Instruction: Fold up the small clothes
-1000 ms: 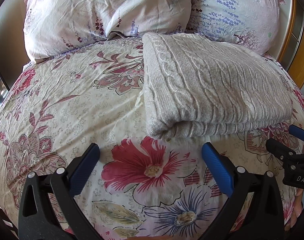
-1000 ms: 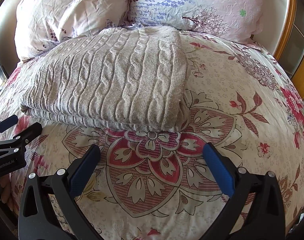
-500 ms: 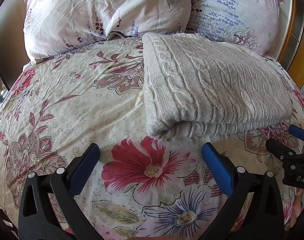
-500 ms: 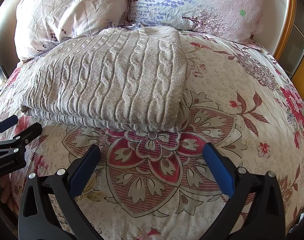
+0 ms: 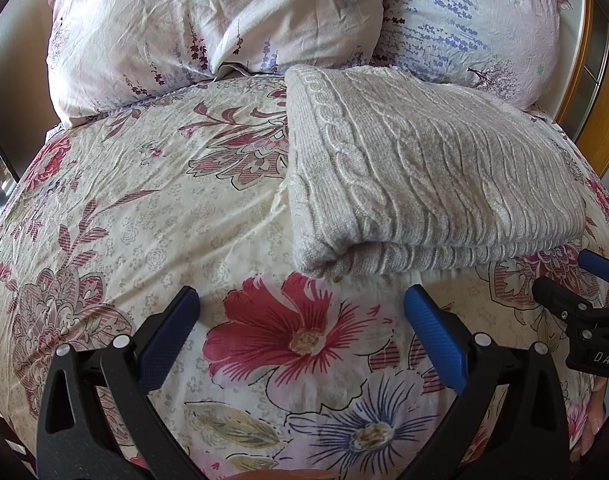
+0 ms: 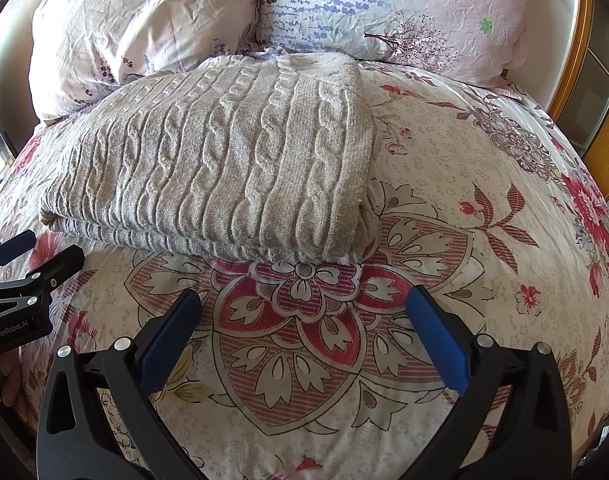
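Note:
A grey cable-knit sweater (image 5: 424, 172) lies folded into a flat rectangle on the floral bedspread (image 5: 144, 216); it also shows in the right wrist view (image 6: 224, 160). My left gripper (image 5: 300, 308) is open and empty, just short of the sweater's near left corner. My right gripper (image 6: 302, 304) is open and empty, just short of the sweater's near right corner. Each gripper shows at the edge of the other's view: the right one (image 5: 576, 280) and the left one (image 6: 32, 256).
Two floral pillows (image 5: 216, 20) (image 6: 384, 4) lie against the headboard behind the sweater. A wooden frame (image 6: 600, 92) stands at the right of the bed. The bedspread (image 6: 484, 200) spreads to the left and right of the sweater.

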